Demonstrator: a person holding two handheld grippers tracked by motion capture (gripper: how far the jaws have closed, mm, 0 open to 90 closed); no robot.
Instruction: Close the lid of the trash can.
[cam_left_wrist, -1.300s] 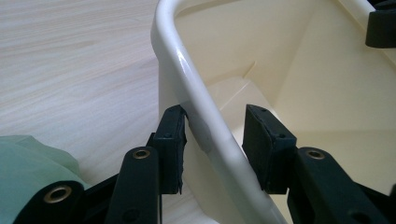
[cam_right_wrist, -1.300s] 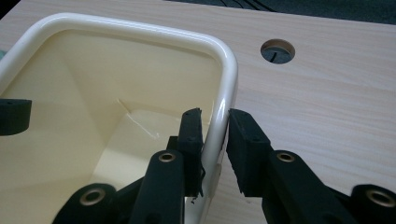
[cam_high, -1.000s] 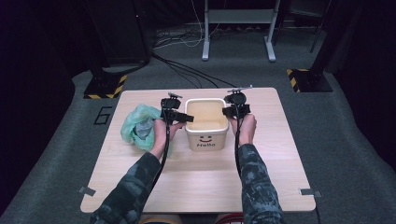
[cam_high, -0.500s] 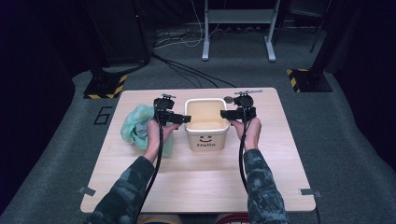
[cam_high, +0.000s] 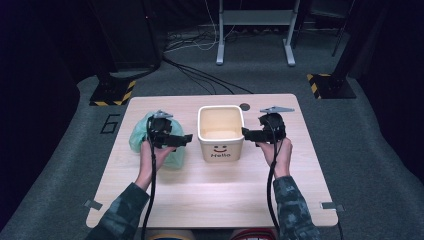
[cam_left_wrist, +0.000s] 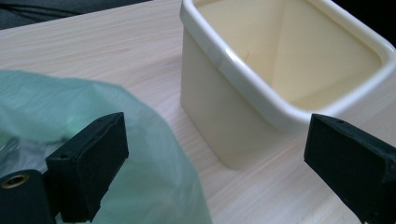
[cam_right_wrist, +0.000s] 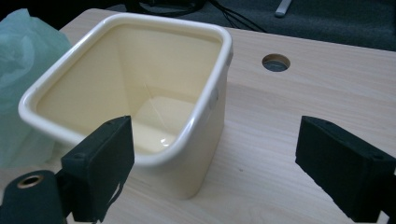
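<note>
The cream bin (cam_high: 220, 132) stands near the middle of the table's (cam_high: 210, 190) far edge, stiff, light and smooth, best taken by its thick rim, while the left tool (cam_high: 181, 140) and right tool (cam_high: 248, 134), just opening, stand spread and empty beside it.

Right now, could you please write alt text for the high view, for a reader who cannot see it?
A cream square bin with a smiley face and "Hello" stands on a wooden table. An open left gripper and an open right gripper flank it, apart from it. A crumpled green bag lies left of the bin.
</note>
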